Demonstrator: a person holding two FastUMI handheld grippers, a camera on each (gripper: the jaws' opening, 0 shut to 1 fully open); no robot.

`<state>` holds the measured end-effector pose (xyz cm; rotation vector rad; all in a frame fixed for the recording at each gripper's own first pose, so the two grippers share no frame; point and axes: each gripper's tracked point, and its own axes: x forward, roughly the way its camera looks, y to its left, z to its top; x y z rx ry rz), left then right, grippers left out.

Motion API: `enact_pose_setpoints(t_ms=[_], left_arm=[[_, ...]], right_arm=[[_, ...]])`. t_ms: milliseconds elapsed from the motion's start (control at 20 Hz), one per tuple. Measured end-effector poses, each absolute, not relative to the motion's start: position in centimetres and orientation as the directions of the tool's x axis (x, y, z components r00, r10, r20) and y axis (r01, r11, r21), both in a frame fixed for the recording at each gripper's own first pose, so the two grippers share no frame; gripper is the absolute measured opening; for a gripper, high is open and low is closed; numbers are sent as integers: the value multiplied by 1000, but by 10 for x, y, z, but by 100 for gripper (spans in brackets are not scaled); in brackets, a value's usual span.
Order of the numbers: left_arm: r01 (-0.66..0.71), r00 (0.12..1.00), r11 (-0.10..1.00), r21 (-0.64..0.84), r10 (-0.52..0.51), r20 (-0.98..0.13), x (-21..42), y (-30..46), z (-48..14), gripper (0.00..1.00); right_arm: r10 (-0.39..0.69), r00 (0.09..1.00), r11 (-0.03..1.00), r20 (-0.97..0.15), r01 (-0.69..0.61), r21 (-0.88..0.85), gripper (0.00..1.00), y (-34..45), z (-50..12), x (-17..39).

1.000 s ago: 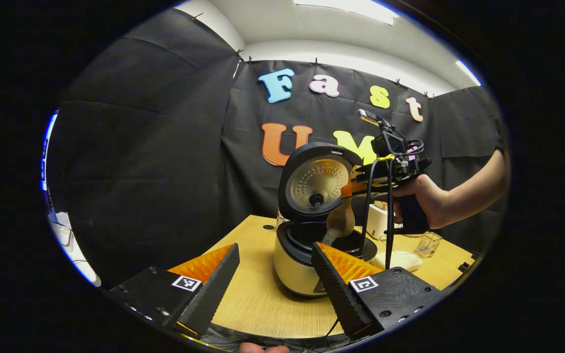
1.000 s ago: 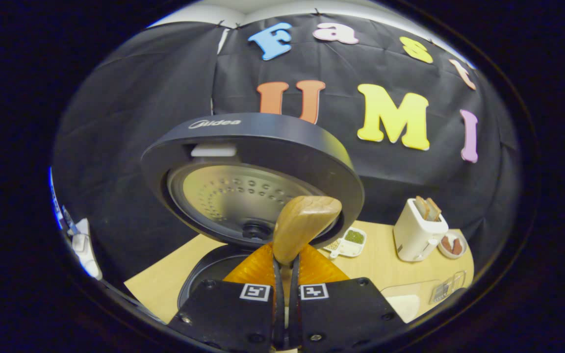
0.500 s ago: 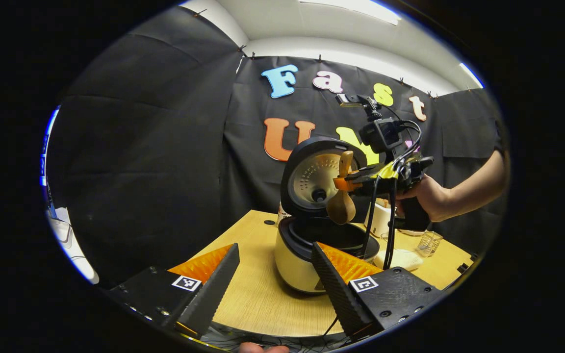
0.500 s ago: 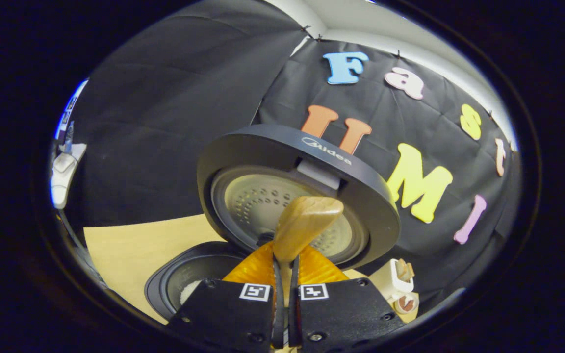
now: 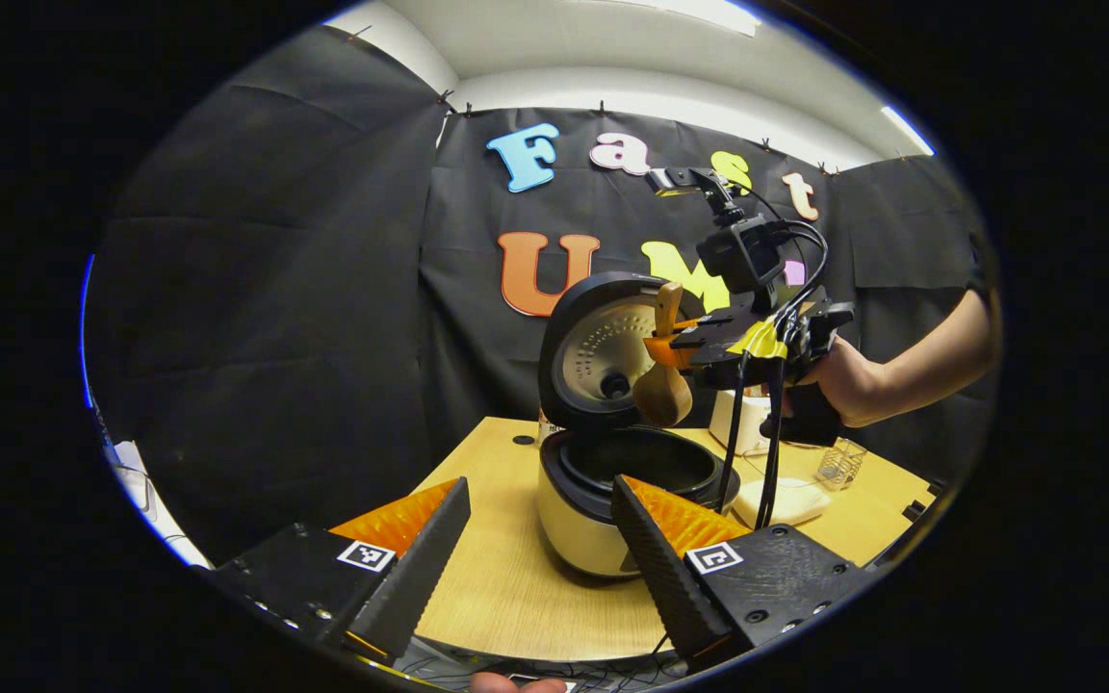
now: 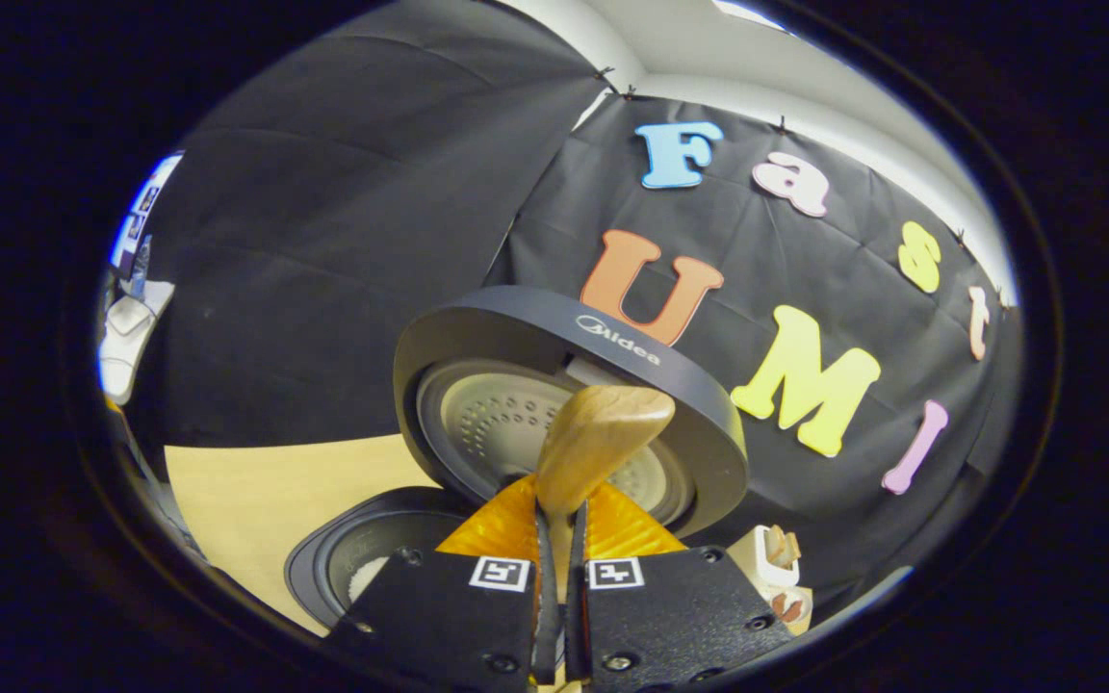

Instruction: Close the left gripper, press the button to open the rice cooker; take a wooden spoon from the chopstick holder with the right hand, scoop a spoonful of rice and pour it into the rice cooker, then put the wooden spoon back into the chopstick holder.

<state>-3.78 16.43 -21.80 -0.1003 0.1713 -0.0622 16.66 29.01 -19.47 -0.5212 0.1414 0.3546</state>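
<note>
I hold my left gripper [image 5: 540,539] low over the near edge of the light wooden table [image 5: 506,587], and its two fingers stand wide apart with nothing between them. In front of them sits the cream-coloured round rice cooker with a dark rim [image 5: 583,520], and its dark round lid with the silver inner plate [image 5: 598,351] stands up open behind the pot.

My right gripper [image 5: 675,348], seen from the left gripper view, is above the open pot, with my hand [image 5: 838,385] around its handle. Its fingers are closed tight on the handle of the light brown wooden spoon [image 5: 662,390]; the spoon hangs almost upright, with its bowl down, above the pot and in front of the lid. In the right gripper view the end of the spoon handle [image 6: 598,438] stands up between my two fingers [image 6: 506,616], which press it from both sides. Below, to the left, I see some white rice [image 6: 365,576] inside the dark pot. At the right edge stands a white toaster with bread slices [image 6: 774,553]
</note>
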Motion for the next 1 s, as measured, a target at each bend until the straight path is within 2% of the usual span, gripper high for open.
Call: enact_pose_setpoints(t_ms=[250, 500, 750, 800, 1000], left_arm=[[89, 980, 993, -83, -102, -169, -31, 153, -200, 95], [106, 978, 994, -38, -112, -178, -28, 138, -172, 94], [94, 978, 995, -33, -99, -183, -26, 125, -135, 95], [85, 980, 996, -23, -88, -179, -23, 123, -128, 95], [65, 983, 997, -31, -69, -168, -11, 100, -108, 95]], right_arm=[[325, 915, 876, -240, -387, -288, 9, 269, -175, 144], [331, 916, 938, -228, -346, -30, 9, 225, -121, 113], [275, 950, 960, -151, -262, 101, 9, 143, -55, 91], [258, 956, 962, -142, -242, 124, 11, 123, -47, 87], [155, 980, 977, -129, -133, 165, 8, 33, -29, 78]])
